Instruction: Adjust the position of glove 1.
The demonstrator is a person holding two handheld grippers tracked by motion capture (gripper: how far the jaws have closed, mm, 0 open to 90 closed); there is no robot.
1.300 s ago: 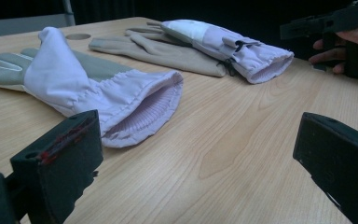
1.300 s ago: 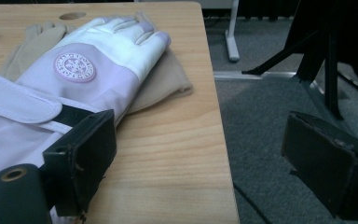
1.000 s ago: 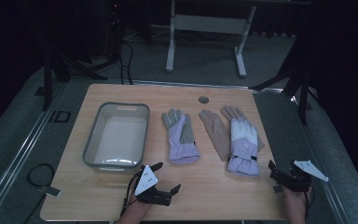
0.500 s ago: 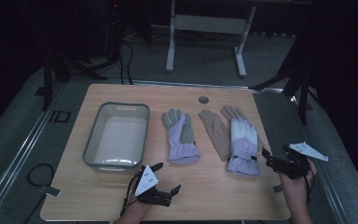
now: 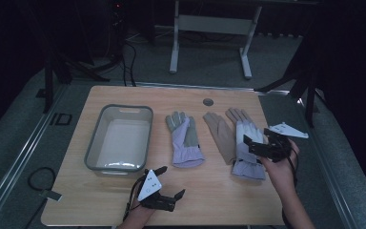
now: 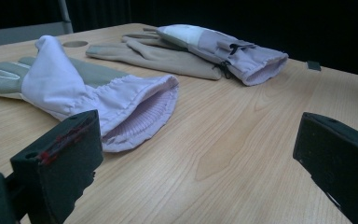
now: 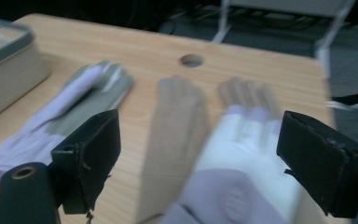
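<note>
The table [image 5: 219, 191] is light brown wood with thin wavy lines. The tub [image 5: 119, 138] is grey and see-through. The left glove [image 5: 183, 140] is pale purple with grey fingers. The right glove [image 5: 240, 140] is pale purple, white and tan. Both grippers [image 5: 164, 183] [image 5: 257, 143] are black.

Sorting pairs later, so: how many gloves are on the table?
3: a lavender-and-grey glove beside the bin, a tan glove right of it, and a white-and-lavender glove overlapping the tan one. More could hide underneath.
</note>
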